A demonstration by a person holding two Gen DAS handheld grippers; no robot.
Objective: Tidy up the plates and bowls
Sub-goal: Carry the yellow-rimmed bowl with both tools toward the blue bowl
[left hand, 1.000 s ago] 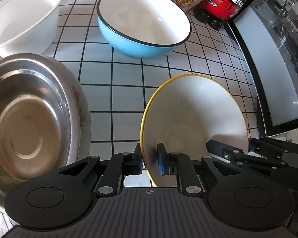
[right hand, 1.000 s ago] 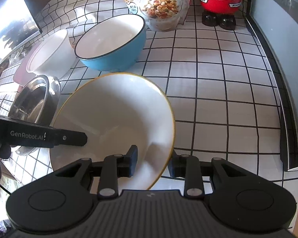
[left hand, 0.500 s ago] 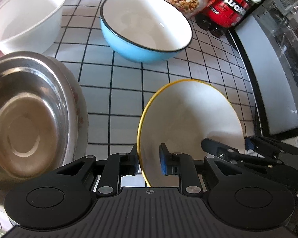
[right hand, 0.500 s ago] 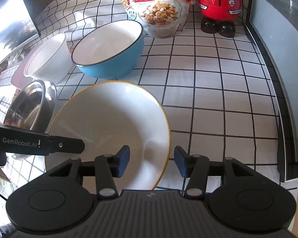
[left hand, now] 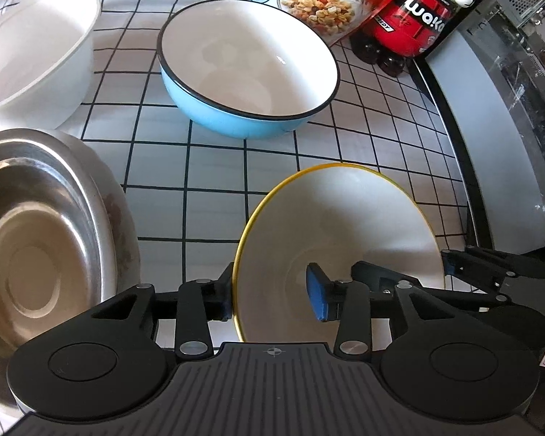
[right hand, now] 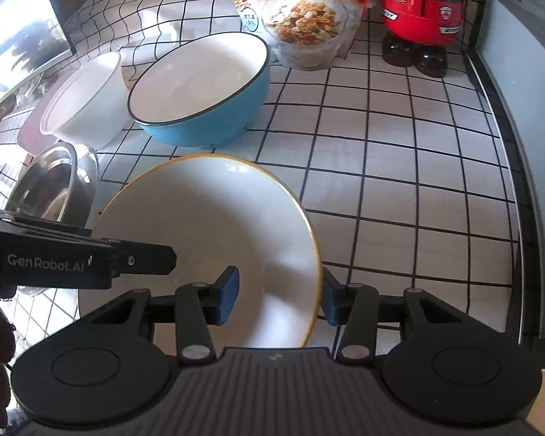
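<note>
A white bowl with a yellow rim (left hand: 341, 225) sits on the tiled counter, also shown in the right wrist view (right hand: 207, 225). My left gripper (left hand: 272, 296) is open and straddles its left rim, one finger outside, one inside. My right gripper (right hand: 278, 296) is open and straddles its right rim the same way. A blue bowl (left hand: 247, 72) stands behind it, also in the right wrist view (right hand: 203, 91). A white bowl (left hand: 36, 58) is at the far left. A steel bowl (left hand: 43, 232) sits at the left on a patterned plate.
A cereal bag (right hand: 298, 11) and a red Waka bottle (right hand: 423, 11) stand at the back. A glass-fronted appliance (left hand: 508, 116) borders the counter on the right. The counter is white tile with black grid lines (right hand: 399, 167).
Both grippers have opened: each was shut on the yellow-rimmed bowl's rim a second ago, and the jaws now stand apart around it. The bowl sits lower and flatter.
</note>
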